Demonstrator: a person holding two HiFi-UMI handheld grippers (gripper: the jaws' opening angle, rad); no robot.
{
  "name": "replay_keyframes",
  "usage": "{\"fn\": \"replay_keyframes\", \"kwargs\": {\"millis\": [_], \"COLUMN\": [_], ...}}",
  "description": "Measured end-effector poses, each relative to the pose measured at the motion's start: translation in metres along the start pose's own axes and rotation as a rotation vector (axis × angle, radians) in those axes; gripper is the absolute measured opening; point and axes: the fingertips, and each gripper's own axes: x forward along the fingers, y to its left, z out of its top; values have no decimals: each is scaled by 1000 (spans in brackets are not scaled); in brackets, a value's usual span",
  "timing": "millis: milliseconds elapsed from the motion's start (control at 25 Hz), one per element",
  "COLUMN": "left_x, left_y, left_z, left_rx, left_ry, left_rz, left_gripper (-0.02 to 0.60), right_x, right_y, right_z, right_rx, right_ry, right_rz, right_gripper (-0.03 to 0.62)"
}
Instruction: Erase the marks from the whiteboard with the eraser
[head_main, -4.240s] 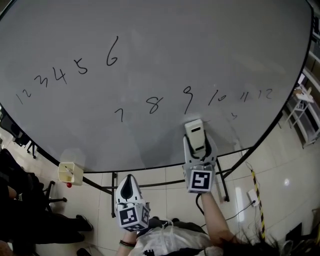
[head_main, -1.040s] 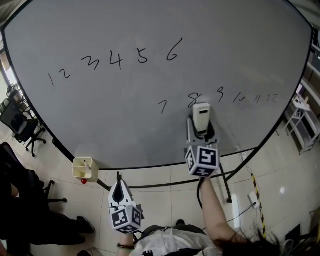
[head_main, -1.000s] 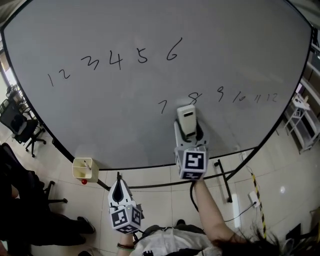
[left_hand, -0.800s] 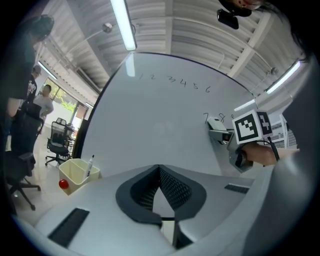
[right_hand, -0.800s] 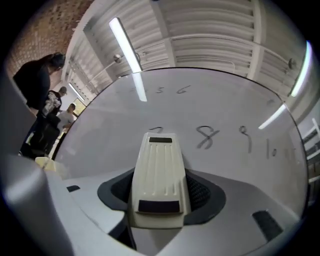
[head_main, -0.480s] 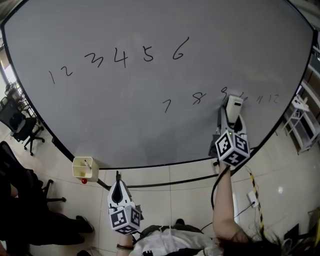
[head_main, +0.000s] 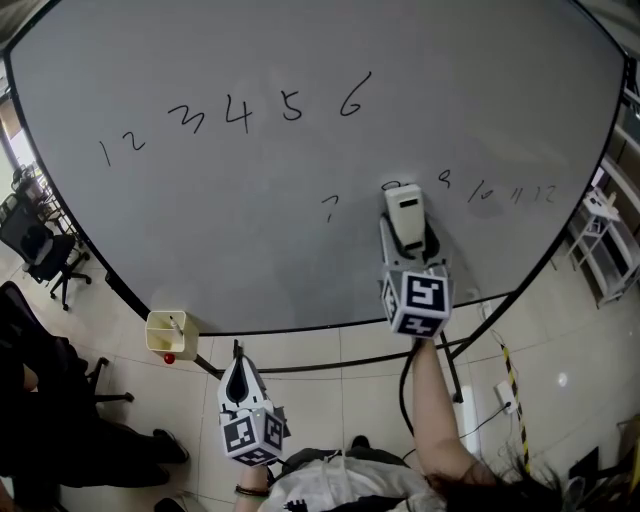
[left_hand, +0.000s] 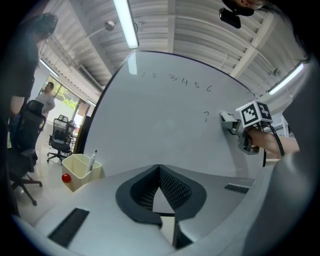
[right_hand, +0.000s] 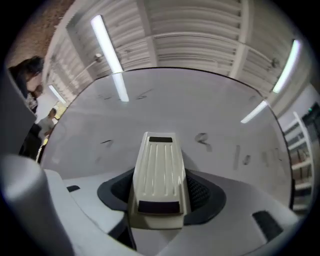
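Note:
The whiteboard (head_main: 250, 240) carries black handwritten numbers: 1 to 6 in an upper row (head_main: 240, 115), then 7 to 12 lower right. The 7 (head_main: 331, 205) and 9 (head_main: 444, 178) look cut short at the bottom. My right gripper (head_main: 408, 240) is shut on the cream eraser (head_main: 404, 213), pressed flat to the board just under the remains of the 8 (head_main: 392, 186). In the right gripper view the eraser (right_hand: 159, 170) fills the jaws. My left gripper (head_main: 237, 367) hangs below the board's lower edge, shut and empty, also in its own view (left_hand: 159, 172).
A cream pen cup (head_main: 168, 335) with a marker hangs at the board's lower left edge, a red ball (head_main: 168, 357) beneath it. Office chairs (head_main: 30, 240) stand at the left, a white rack (head_main: 610, 240) at the right. Black stand legs (head_main: 445, 360) run under the board.
My right gripper has swept the eraser from under the 9 and 10 back left to under the 8. The lower parts of 7, 8 and 9 are wiped. The left gripper stayed put.

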Motion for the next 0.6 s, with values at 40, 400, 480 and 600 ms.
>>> {"fn": "replay_keyframes", "kwargs": {"millis": [40, 400, 480, 600], "left_x": [-1, -2, 0, -2], "left_y": [3, 11, 7, 4], "left_z": [-1, -4, -2, 1], "left_rx": [0, -21, -25, -25], "left_ry": [2, 9, 5, -2], "left_rz": [7, 34, 27, 17], "left_gripper": [-6, -6, -6, -6], "right_x": [0, 5, 6, 6], "right_y": [-41, 81, 143, 122], "right_z": [0, 22, 12, 14], "right_rx": [76, 9, -124, -127], "right_ry": [-18, 19, 47, 45], "right_rz": [-58, 121, 227, 216], "right_gripper": [276, 276, 276, 276]}}
